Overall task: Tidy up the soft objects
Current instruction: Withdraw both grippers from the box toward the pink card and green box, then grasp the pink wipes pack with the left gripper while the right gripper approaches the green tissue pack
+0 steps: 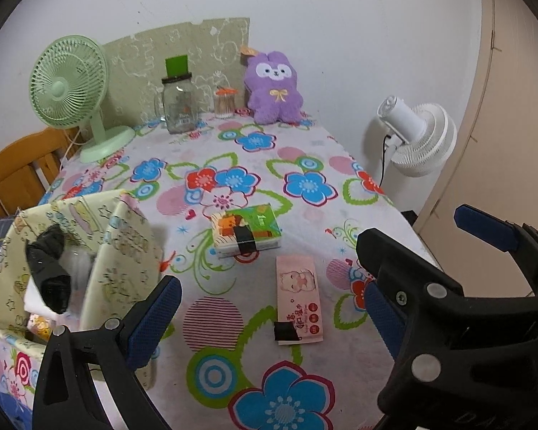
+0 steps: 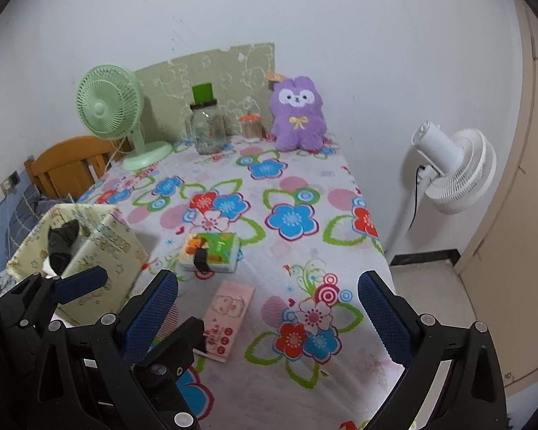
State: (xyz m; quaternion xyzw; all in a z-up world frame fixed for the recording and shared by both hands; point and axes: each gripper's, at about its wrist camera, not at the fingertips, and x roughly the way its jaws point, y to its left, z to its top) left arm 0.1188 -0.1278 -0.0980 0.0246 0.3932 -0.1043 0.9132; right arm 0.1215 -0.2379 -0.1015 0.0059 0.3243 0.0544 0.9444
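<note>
A pink wipes pack lies flat on the flowered tablecloth, also in the right wrist view. Behind it lies a green and orange tissue pack with a black band. A purple plush bunny stands at the back by the wall. A yellow patterned fabric box at the left holds a black soft item and white things. My left gripper is open and empty above the wipes pack. My right gripper is open and empty, just right of the left one.
A green desk fan, a glass jar and a small cotton-swab cup stand at the table's back. A white floor fan stands right of the table. A wooden chair is at the left.
</note>
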